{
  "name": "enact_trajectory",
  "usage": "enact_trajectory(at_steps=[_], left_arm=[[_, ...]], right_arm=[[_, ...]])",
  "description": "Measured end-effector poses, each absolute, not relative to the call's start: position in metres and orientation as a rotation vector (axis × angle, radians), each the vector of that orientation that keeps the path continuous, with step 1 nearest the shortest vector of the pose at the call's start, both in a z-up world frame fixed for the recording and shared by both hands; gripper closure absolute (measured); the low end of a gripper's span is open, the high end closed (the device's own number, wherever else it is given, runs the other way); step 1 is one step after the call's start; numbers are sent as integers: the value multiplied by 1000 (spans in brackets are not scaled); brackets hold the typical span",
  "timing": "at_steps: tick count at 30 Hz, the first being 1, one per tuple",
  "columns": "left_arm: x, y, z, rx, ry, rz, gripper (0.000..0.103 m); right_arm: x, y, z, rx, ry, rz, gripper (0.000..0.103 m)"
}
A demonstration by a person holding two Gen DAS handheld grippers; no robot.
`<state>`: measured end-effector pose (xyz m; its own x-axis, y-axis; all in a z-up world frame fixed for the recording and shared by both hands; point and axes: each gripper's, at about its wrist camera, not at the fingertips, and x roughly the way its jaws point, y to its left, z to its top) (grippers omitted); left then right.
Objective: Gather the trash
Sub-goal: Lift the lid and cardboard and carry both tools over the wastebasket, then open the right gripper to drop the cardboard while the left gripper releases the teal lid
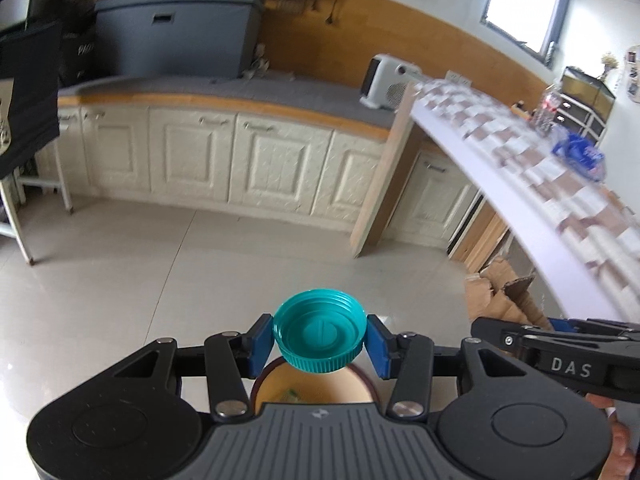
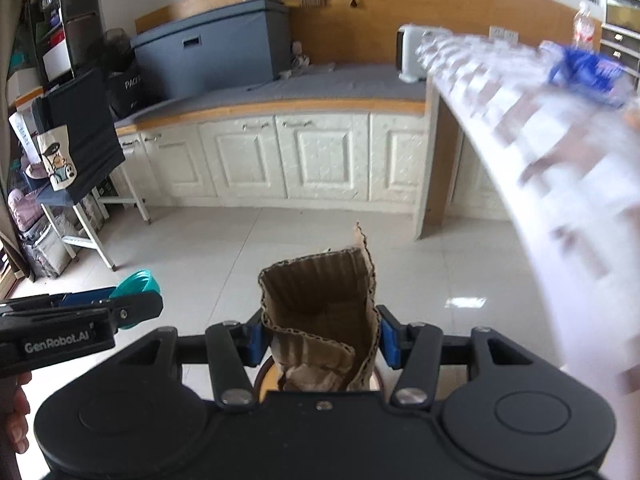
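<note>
Pale floor tiles are seen below; a teal cap (image 1: 319,330) is clamped in the left tongs (image 1: 319,340), torn cardboard (image 2: 320,320) in the right tongs (image 2: 320,338).

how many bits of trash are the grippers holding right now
2: a teal bottle cap between the left gripper jaws, a torn cardboard piece between the right gripper jaws.
</note>
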<state>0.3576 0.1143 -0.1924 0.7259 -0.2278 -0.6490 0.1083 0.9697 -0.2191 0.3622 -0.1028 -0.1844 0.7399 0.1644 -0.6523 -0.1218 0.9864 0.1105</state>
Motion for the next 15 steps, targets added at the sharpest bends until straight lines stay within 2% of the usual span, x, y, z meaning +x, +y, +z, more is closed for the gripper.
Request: enact_trajectory(at_steps=[15], left_arm=[[399,145,-325,-253,979,-168,53]], right_arm=[[416,-86,-355,156,1038,153,49]])
